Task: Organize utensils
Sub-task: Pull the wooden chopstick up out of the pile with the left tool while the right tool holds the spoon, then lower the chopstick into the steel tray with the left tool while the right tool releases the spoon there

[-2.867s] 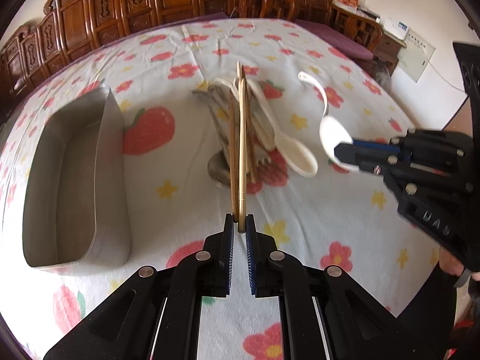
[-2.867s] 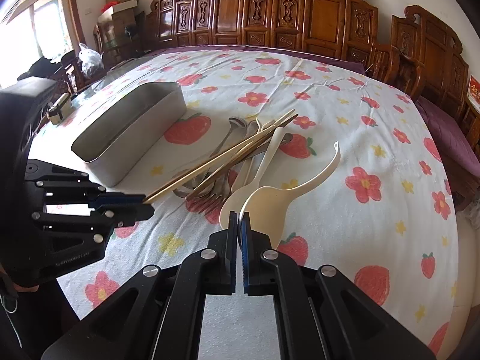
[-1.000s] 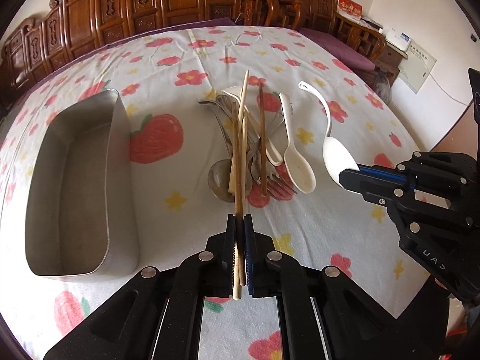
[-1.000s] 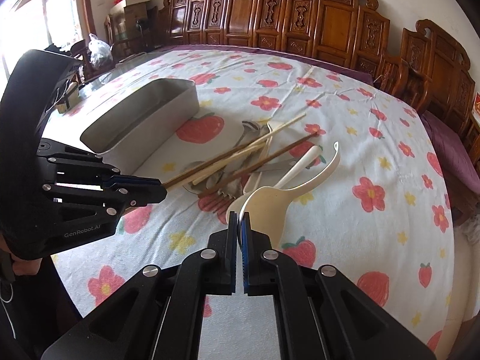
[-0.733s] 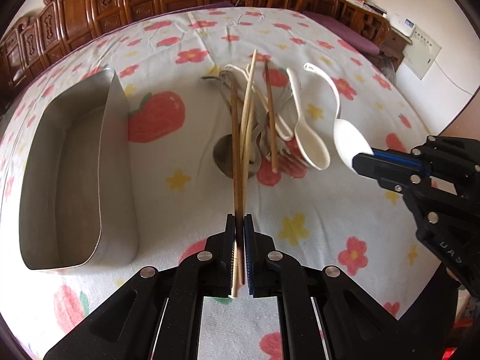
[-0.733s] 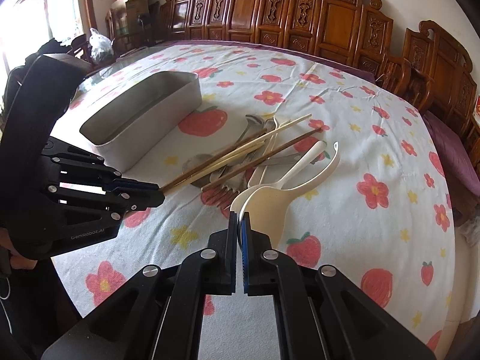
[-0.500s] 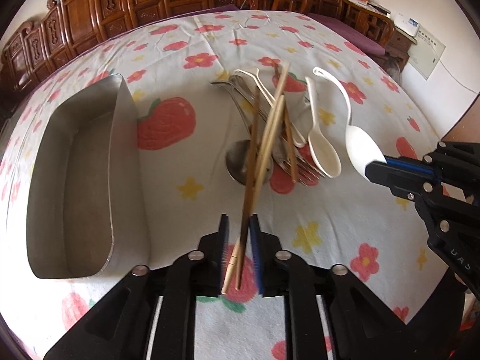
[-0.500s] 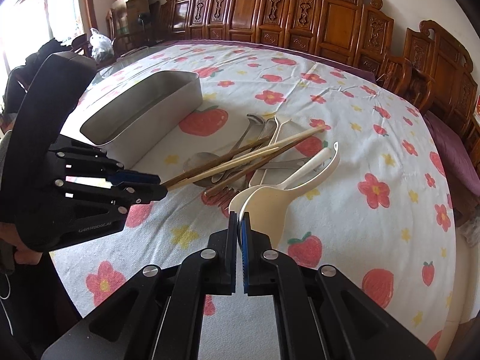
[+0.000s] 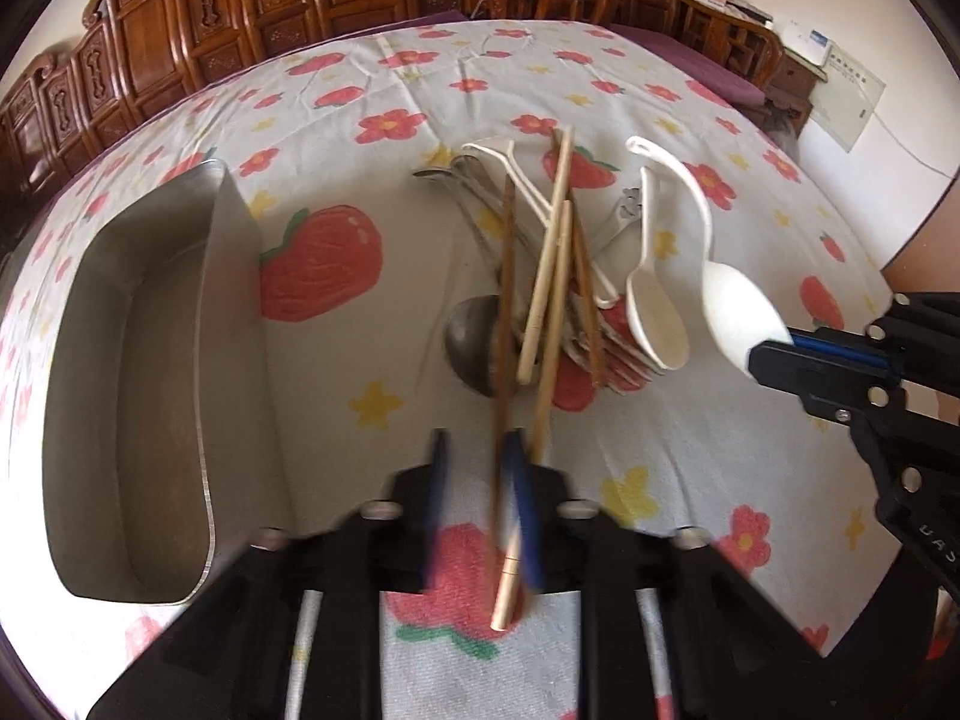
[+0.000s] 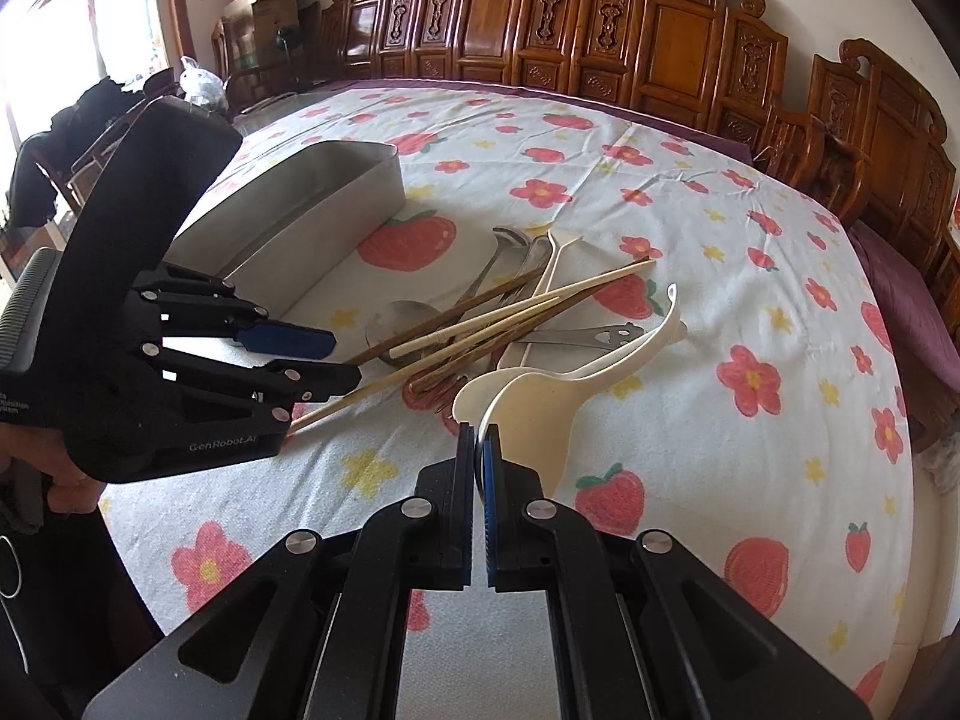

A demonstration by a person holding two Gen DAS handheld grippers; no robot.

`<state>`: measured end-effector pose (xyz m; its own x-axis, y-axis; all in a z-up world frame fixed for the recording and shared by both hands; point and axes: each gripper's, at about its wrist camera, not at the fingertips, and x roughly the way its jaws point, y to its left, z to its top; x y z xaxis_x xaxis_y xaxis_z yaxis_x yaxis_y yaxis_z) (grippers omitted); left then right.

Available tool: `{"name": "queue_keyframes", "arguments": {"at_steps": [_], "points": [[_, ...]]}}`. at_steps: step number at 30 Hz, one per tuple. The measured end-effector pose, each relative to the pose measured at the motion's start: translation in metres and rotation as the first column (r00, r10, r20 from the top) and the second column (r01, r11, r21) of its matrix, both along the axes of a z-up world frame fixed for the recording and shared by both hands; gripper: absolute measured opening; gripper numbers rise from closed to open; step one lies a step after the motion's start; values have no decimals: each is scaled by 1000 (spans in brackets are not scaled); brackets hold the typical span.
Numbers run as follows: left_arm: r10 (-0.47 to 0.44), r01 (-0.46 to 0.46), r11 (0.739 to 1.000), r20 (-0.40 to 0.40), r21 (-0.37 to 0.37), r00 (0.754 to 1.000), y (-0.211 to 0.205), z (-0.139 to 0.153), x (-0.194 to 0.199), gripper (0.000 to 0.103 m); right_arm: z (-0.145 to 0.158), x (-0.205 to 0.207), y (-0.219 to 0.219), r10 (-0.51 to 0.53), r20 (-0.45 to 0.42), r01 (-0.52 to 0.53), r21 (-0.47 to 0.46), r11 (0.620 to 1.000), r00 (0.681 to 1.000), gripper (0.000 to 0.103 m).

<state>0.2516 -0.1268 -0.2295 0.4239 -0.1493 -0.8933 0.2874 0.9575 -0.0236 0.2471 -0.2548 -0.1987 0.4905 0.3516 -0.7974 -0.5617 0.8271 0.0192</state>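
Note:
My left gripper (image 9: 477, 450) is open, its jaws spread and blurred; two chopsticks (image 9: 549, 324) lie loose between and just past the fingers, resting on the utensil pile (image 9: 540, 276). It also shows in the right wrist view (image 10: 324, 357) with jaws apart over the chopsticks (image 10: 480, 324). My right gripper (image 10: 478, 450) is shut on the bowl of a white ceramic spoon (image 10: 558, 402), held above the cloth; the spoon (image 9: 729, 300) shows at the right of the left wrist view. The metal tray (image 9: 126, 372) stands at the left, empty.
The pile holds metal spoons, forks (image 9: 624, 354), another white spoon (image 9: 654, 312) and more chopsticks on a strawberry-print tablecloth (image 9: 630, 498). Carved wooden chairs (image 10: 660, 42) line the far side. The table edge drops off at the right.
My left gripper has opened and let go of the chopsticks, which have dropped onto the pile and cloth. My right gripper keeps holding the white spoon, nearly still.

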Motion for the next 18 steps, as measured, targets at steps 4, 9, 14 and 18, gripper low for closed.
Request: {"name": "queue_keyframes", "arguments": {"at_steps": [4,9,14,18], "points": [[2,-2,1000,18,-16,1000,0,7,-4,4,1,-2,1,13,8,-13,-3,1000,1000,3],[19,-17,999,72,-33,997,6,26,-11,4,10,-7,5,42,33,-42,1,999,999,3],[42,-37,998,118,-49,992,21,48,-19,4,20,-14,14,80,59,-80,-1,997,995,3],[61,-53,997,139,-57,988,37,59,-22,4,29,-21,24,110,82,-109,-10,994,991,3]]}}
